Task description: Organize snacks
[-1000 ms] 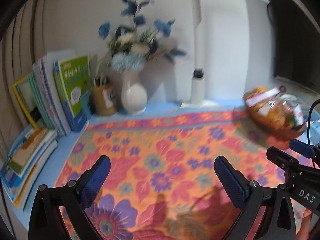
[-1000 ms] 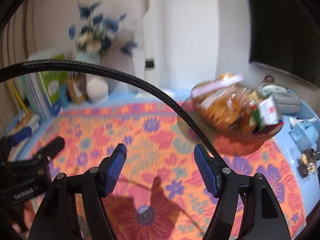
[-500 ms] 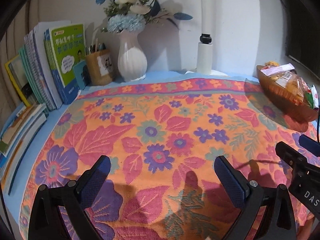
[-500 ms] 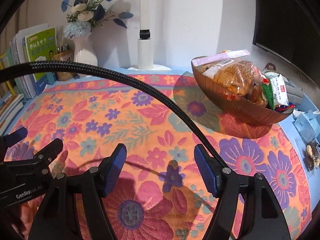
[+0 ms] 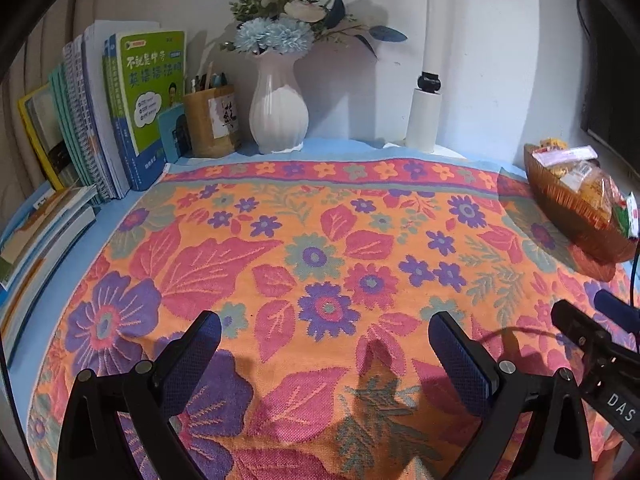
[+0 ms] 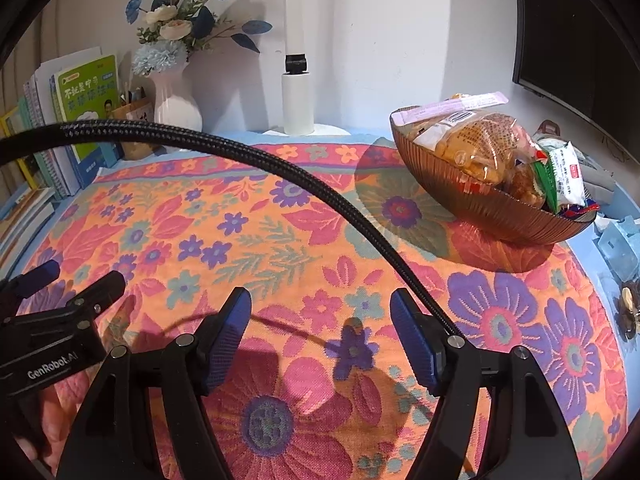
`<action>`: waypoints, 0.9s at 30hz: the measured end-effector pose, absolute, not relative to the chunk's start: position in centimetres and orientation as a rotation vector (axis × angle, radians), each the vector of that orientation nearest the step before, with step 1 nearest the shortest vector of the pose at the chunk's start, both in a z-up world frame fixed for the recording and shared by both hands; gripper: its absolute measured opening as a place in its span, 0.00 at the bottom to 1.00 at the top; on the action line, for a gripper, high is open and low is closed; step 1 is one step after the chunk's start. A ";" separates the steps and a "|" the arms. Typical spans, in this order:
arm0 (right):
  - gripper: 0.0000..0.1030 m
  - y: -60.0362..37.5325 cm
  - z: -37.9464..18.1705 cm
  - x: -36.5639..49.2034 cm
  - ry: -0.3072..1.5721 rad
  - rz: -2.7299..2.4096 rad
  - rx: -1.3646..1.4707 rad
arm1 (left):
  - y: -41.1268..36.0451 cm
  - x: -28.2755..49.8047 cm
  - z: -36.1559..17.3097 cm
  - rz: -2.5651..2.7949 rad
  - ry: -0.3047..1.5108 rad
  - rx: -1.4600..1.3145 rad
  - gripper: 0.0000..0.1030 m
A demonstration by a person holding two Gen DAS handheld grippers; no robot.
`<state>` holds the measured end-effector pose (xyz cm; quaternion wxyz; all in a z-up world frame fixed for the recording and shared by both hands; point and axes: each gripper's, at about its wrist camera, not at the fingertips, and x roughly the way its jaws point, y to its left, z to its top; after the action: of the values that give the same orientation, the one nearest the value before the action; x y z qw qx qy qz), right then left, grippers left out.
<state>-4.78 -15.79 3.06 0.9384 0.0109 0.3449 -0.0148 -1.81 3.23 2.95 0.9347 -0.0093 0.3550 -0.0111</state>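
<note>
From the left wrist: left tool [image 5: 324, 354] has dropped low over the floral cloth [image 5: 320, 240], jaws wide, nothing between them; amber bowl [image 5: 568, 208] of snacks sits far right on the desk

From the right wrist: right tool [image 6: 320, 336] has just eased open, empty; bowl [image 6: 492, 212] ahead-right is heaped with bagged pastry [image 6: 484, 148] and a green-white packet [image 6: 564, 176], so sorting looks unstarted

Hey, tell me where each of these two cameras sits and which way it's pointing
Left wrist: on the left gripper, angled down across the floral cloth toward books and vase; the right gripper shows at the right edge.
Right wrist: on the right gripper, facing the snack bowl; a braided cable crosses the view, and the left gripper shows.
Shared: cloth, vase, books, lamp base, bowl.
</note>
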 end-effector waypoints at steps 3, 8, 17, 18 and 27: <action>0.69 -15.8 2.9 -4.7 0.711 -0.032 0.021 | 3.1 -2.0 3.0 0.013 0.717 -0.010 1.00; 0.70 -15.5 2.8 -4.6 0.722 -0.012 0.006 | 2.5 -1.9 2.9 0.041 0.717 0.039 1.00; 0.71 -14.9 2.6 -4.4 0.732 -0.001 -0.026 | 3.0 -1.8 2.7 0.069 0.726 0.021 1.00; 0.71 -15.0 2.5 -4.3 0.736 0.000 -0.027 | 2.8 -1.8 2.7 0.067 0.726 0.025 1.00; 0.71 -14.7 2.4 -4.2 0.744 -0.011 -0.039 | 2.7 -1.8 2.7 0.060 0.731 0.024 1.00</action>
<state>-4.19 -14.75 2.38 0.9314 -0.0188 0.3636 -0.0054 -1.79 2.69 2.67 0.9335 0.0118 0.3573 0.0295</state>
